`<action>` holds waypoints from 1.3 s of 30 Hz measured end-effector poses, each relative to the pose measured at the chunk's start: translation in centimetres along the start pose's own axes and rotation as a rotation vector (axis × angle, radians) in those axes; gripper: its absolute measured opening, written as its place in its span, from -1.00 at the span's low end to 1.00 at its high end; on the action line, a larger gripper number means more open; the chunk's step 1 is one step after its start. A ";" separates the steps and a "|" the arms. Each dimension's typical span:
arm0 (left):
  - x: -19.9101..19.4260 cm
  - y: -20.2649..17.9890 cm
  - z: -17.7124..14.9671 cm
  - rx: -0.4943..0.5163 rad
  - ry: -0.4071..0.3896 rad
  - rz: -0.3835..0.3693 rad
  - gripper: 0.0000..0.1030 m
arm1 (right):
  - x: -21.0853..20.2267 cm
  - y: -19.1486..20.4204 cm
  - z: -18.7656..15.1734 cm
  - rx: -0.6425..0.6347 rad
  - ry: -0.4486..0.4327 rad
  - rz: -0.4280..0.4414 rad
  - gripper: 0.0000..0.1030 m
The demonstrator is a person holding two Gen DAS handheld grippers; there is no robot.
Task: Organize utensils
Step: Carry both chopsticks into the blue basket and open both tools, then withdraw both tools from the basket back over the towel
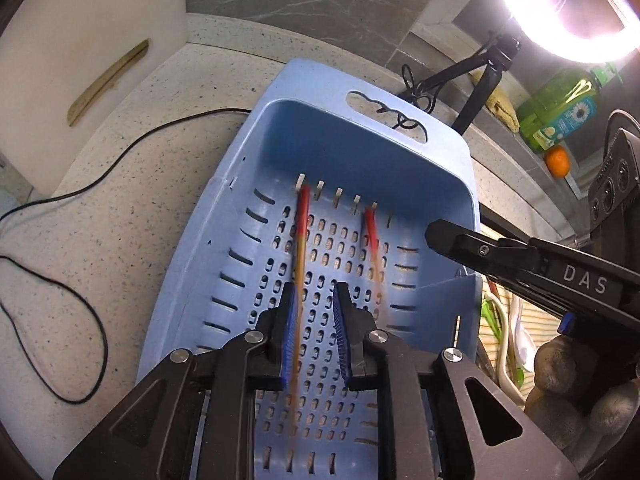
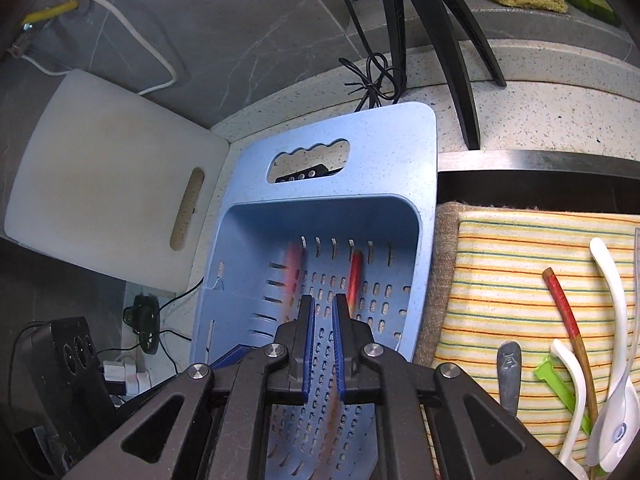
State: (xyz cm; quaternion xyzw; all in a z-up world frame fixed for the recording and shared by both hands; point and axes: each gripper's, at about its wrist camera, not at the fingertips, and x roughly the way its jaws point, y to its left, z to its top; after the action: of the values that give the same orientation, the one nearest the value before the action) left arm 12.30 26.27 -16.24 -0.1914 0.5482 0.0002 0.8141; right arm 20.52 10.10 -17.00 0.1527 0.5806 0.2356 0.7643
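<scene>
A light blue perforated basket (image 1: pixel 452 168) lies on the speckled counter; it also shows in the right wrist view (image 2: pixel 400 128). Two red-tipped wooden chopsticks blur inside it: one (image 1: pixel 301 232) runs along my left gripper's left finger, the other (image 1: pixel 372 236) lies free to the right. In the right wrist view they show as one chopstick (image 2: pixel 291 268) and another (image 2: pixel 354 276). My left gripper (image 1: pixel 316 296) is open over the basket. My right gripper (image 2: pixel 322 304) hovers over the basket, jaws slightly apart, empty. On the striped cloth (image 2: pixel 500 264) lie a third chopstick (image 2: pixel 564 312), white spoons (image 2: pixel 612 280), a green utensil (image 2: pixel 556 384) and a metal handle (image 2: pixel 509 372).
A white cutting board (image 1: pixel 80 60) leans at the left, also seen in the right wrist view (image 2: pixel 104 176). Black cables (image 1: pixel 80 208) cross the counter. A ring light on a tripod (image 2: pixel 432 40), a green bottle (image 1: pixel 560 108), an orange (image 1: pixel 557 161) and a power strip (image 2: pixel 76 360) stand around.
</scene>
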 end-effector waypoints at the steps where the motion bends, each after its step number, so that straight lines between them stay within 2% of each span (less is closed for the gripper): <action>1: -0.2 0.0 0.0 0.003 -0.006 0.003 -0.69 | -0.2 0.1 0.0 -0.006 -0.003 0.004 -0.76; 4: -0.9 0.0 -0.1 -0.002 -0.018 0.003 -0.69 | -1.1 0.1 -0.2 -0.016 -0.014 0.016 -0.58; 8: -1.9 -0.5 -0.3 0.000 -0.034 0.005 -0.69 | -2.7 -0.3 -0.6 -0.037 -0.035 0.023 -0.49; 10: -2.5 -0.9 -0.7 -0.001 -0.046 0.001 -0.69 | -3.6 -0.8 -0.7 -0.040 -0.043 0.031 -0.38; 14: -3.8 -2.1 -1.7 0.002 -0.068 -0.004 -0.69 | -5.6 -1.6 -1.2 -0.086 -0.052 0.038 -0.32; 17: -4.8 -3.4 -2.8 0.007 -0.087 -0.004 -0.56 | -7.5 -2.5 -1.6 -0.119 -0.071 0.043 -0.27; 22: -6.1 -5.6 -5.0 0.009 -0.099 -0.011 -0.51 | -11.5 -5.4 -2.5 -0.140 -0.126 0.086 -0.11; 25: -6.3 -7.0 -6.7 0.002 -0.098 -0.019 -0.42 | -13.6 -7.0 -2.9 -0.166 -0.148 0.086 -0.04; 29: -6.2 -8.7 -8.9 -0.004 -0.085 -0.040 -0.42 | -16.2 -9.1 -3.4 -0.205 -0.188 0.073 0.05; 31: -6.0 -9.4 -9.9 -0.008 -0.079 -0.045 -0.42 | -17.2 -9.9 -3.5 -0.226 -0.191 0.064 0.26; 32: -6.0 -9.8 -10.4 -0.010 -0.075 -0.046 -0.42 | -17.7 -10.2 -3.6 -0.237 -0.191 0.061 0.30; 35: -5.8 -10.7 -11.6 -0.019 -0.069 -0.060 -0.42 | -18.7 -11.4 -3.9 -0.268 -0.177 0.044 0.32; 39: -5.4 -11.9 -12.9 -0.021 -0.057 -0.070 -0.42 | -19.3 -13.7 -4.3 -0.266 -0.116 0.029 0.32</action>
State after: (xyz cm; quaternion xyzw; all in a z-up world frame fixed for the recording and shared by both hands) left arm 1.12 12.31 -11.89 -0.2186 0.5177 -0.0170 0.8270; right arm 14.76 -12.02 -9.40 0.0719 0.4968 0.3124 0.8065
